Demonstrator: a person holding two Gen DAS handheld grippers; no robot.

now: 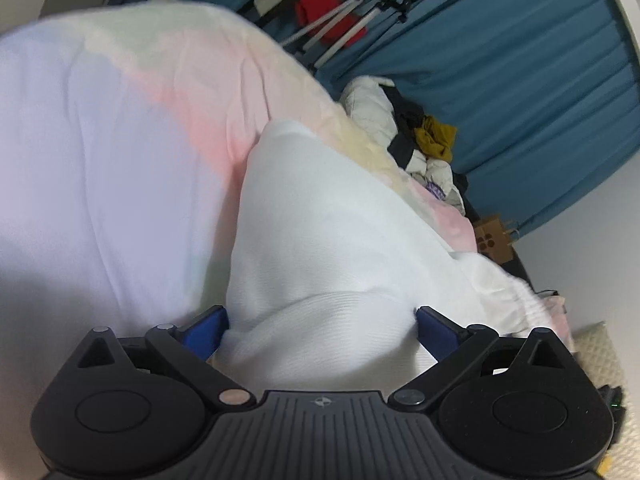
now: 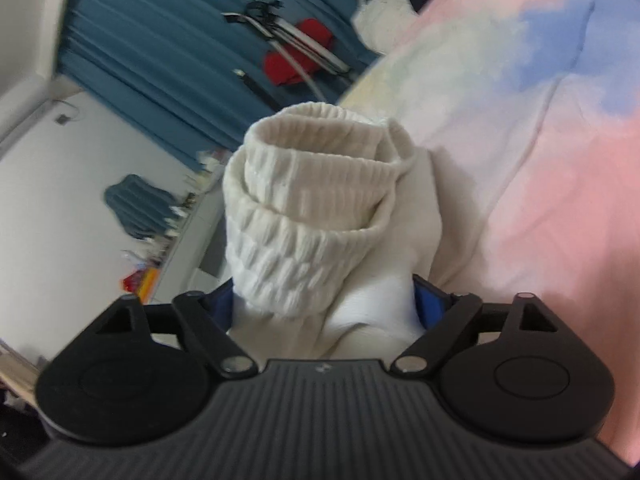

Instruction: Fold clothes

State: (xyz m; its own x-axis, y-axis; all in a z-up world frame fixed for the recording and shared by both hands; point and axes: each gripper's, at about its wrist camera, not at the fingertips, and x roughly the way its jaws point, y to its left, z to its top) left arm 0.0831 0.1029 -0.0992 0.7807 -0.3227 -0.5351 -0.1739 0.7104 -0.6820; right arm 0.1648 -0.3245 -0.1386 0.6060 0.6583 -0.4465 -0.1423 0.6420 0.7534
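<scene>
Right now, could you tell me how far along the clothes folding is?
Early on: no folded stack shows. In hand: the left gripper and right gripper each have white garment fabric between their fingers, its ribbed cuff bunched. Left: the clothes pile on the bed.

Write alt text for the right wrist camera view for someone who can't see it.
The right claw grips bunched cream clothing whose ribbed cuff stands up between its blue pads. A pastel pink-and-blue bedsheet lies to the right, with a teal curtain behind.

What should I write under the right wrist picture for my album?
Right gripper pinching a white garment, ribbed cuff bunched up, above the pastel bedsheet.
</scene>
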